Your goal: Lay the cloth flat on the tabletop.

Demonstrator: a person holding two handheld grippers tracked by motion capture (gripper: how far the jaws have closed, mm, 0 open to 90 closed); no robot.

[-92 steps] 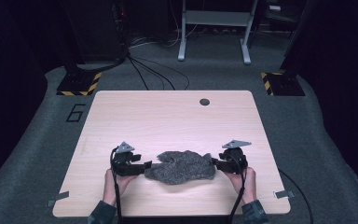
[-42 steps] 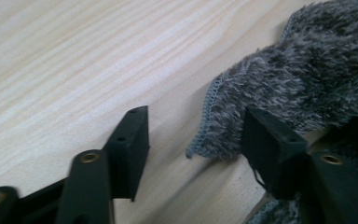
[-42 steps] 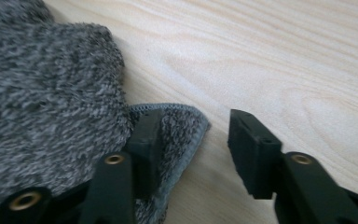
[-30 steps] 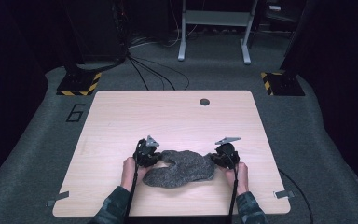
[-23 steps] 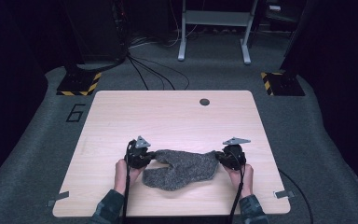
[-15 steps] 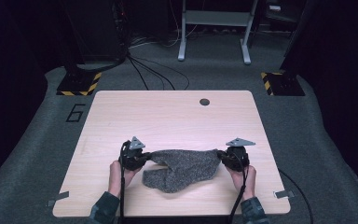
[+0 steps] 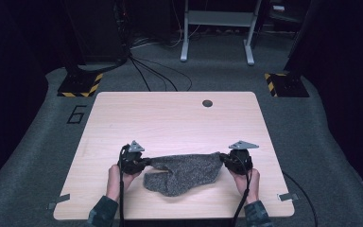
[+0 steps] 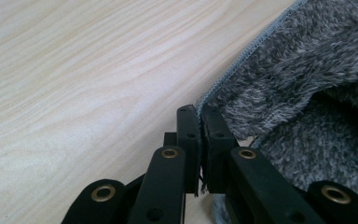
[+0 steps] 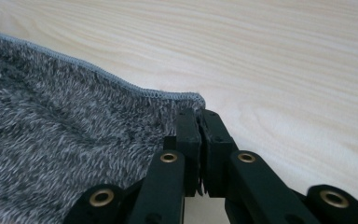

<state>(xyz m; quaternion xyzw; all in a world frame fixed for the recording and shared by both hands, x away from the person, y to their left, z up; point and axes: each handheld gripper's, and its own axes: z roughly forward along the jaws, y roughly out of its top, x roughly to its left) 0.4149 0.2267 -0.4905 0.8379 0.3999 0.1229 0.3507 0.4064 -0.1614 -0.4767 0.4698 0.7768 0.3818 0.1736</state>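
Compared with a second ago, I see my two hands farther apart, and the fuzzy grey fleece cloth (image 7: 183, 172) that lay bunched between them is now pulled out wide along its far edge. My left claw (image 7: 144, 162) has gone out toward 9 o'clock and my right claw (image 7: 225, 159) toward 3 o'clock; three seconds back the cloth was a flat crumpled heap on the bench.

The left claw is clenched on the stitched corner of the cloth, jaws pinched tight on the hem in the left gripper view (image 8: 200, 116). The right claw is likewise clamped on the opposite corner (image 9: 199, 116). The top edge runs nearly taut from one claw to the other, and the rest sags toward 6 o'clock, its lower fold resting on the pale wooden bench (image 7: 170, 118) near the front edge.

A small dark round grommet (image 7: 207, 103) sits in the bench at 12 o'clock, well apart from the cloth.
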